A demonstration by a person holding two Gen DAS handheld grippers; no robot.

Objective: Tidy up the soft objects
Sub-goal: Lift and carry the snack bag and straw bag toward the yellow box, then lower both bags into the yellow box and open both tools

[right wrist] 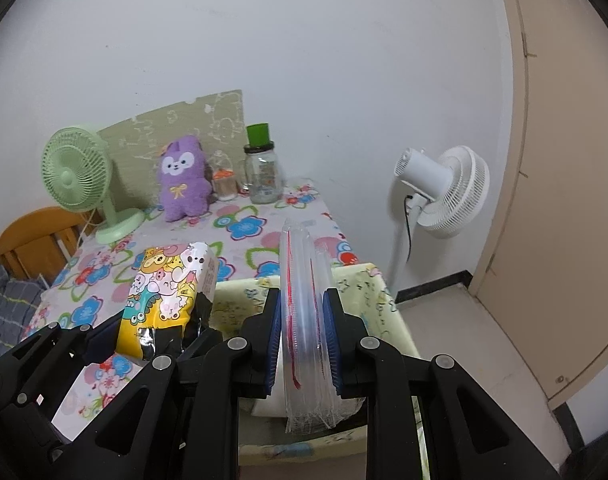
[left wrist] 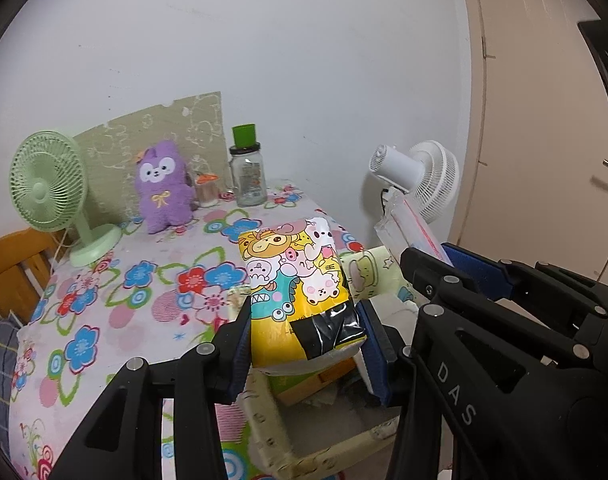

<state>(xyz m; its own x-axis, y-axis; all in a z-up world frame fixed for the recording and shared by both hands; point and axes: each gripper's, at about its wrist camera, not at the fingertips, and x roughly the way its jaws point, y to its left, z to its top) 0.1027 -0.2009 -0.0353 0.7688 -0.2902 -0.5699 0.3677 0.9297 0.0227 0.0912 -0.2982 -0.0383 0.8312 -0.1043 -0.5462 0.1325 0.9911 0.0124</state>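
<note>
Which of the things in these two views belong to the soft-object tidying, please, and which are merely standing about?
Part of the job:
- cartoon-print pack, clamped in the left gripper
- clear bag stack, clamped in the right gripper
- yellow storage box beneath them
- purple plush toy, possibly, being soft

Just standing about:
- green fan
- white fan
- glass jar

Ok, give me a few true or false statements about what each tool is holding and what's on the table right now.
1. The left tool grips a cartoon-printed yellow pack. True.
2. The right tool is empty. False: it is clamped on a clear plastic bag.
3. The purple plush lies inside the storage box. False: it sits upright on the floral table.
4. A green fan stands beside the plush. True.
5. The glass jar has a green cap. True.
</note>
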